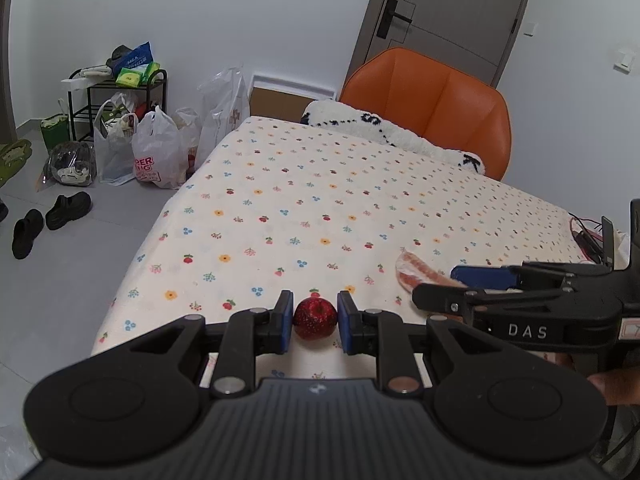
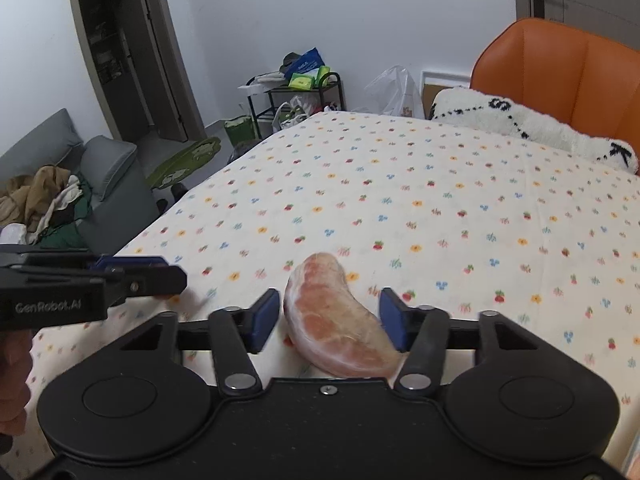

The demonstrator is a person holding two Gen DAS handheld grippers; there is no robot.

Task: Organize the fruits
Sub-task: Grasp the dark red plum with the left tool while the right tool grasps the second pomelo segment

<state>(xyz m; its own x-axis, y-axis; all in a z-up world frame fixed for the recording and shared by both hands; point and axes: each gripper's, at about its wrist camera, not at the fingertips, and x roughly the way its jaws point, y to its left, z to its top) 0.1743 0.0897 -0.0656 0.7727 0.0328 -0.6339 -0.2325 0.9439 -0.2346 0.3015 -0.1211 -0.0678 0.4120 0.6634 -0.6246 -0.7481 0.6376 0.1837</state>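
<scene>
A: Left wrist view. The left gripper (image 1: 314, 322) sits low at bottom centre of frame, blue pads apart, with a small round dark-red glossy apple (image 1: 315, 317) between them. Left pad looks touching or nearly so; a sliver of gap shows at the right pad. Not clamped, as far as I can tell.

B: And the fruit rests on what?

A: On the cream flower-printed cloth over the table (image 1: 320, 200), near its front edge. The apple lies dead ahead of the claw, centred on its axis. Round, so no long axis to fuss over.

B: Right wrist view. The right gripper (image 2: 328, 320) also stands wide apart at bottom centre. Between the pads lies a pale pink peeled pomelo segment (image 2: 340, 320), crescent-shaped and membrane-covered.

A: Its lie?

B: Long axis runs from upper left to lower right of the frame, oblique to the fingers. The lower tail sits close against the right finger; the left pad has a clear gap. So the piece is off-centre, toward frame right.

A: From my side the same segment shows at right of frame, partly behind the right gripper.

B: Each hand is nearest its own fruit. My judgement: the left needs only to close; the right would do better shifted rightward or turned, so the pads meet the segment across its narrow width.

A: No bowl or tray visible in either view.
</scene>
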